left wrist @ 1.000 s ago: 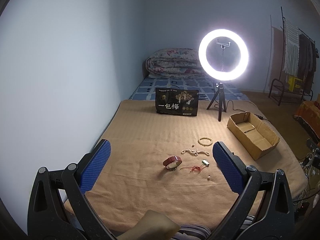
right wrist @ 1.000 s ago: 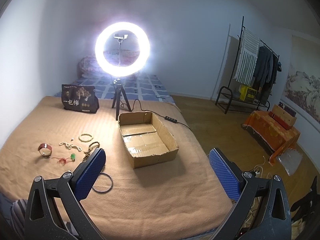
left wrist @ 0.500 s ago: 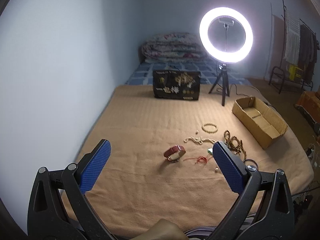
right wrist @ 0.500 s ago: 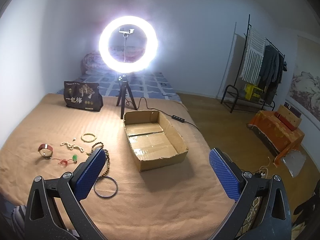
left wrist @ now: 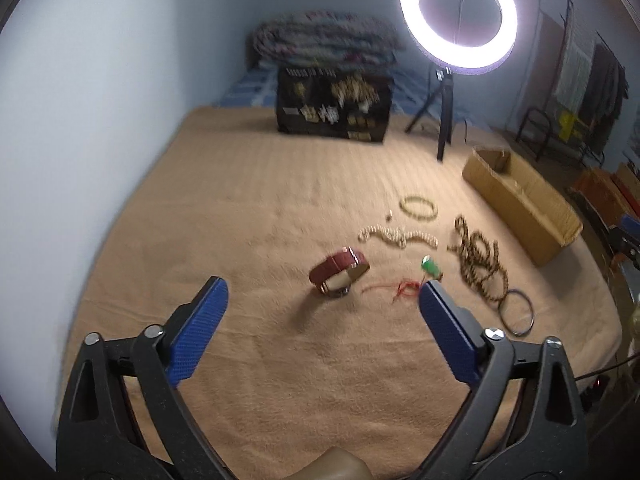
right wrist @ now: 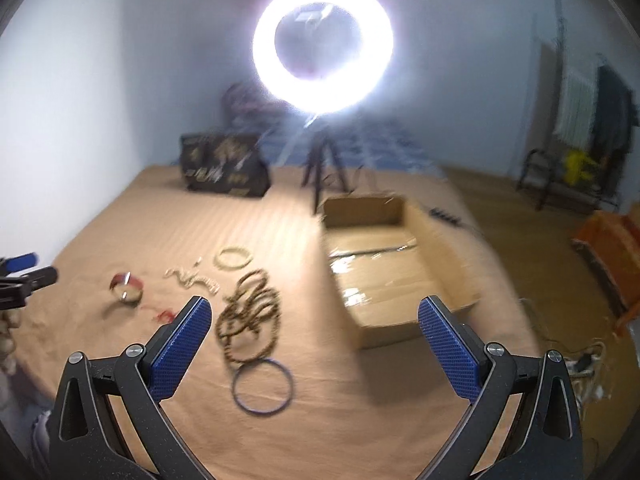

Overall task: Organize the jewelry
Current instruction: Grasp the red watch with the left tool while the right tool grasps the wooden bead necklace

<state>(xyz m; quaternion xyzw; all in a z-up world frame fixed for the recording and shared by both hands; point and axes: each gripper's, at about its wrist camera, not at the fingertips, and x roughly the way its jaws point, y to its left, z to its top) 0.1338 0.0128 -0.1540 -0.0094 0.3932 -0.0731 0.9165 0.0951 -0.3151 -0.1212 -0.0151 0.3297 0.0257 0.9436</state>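
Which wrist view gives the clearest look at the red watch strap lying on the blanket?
The left wrist view. The red watch strap lies near the frame's centre, large, with its buckle end visible, only slightly blurred. In the right wrist view the strap is small, far to the left and smeared by motion blur.

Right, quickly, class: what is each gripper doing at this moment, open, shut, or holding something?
Left gripper: open wide, jaws just beginning to close, nothing between them.
Right gripper: open, holding nothing.
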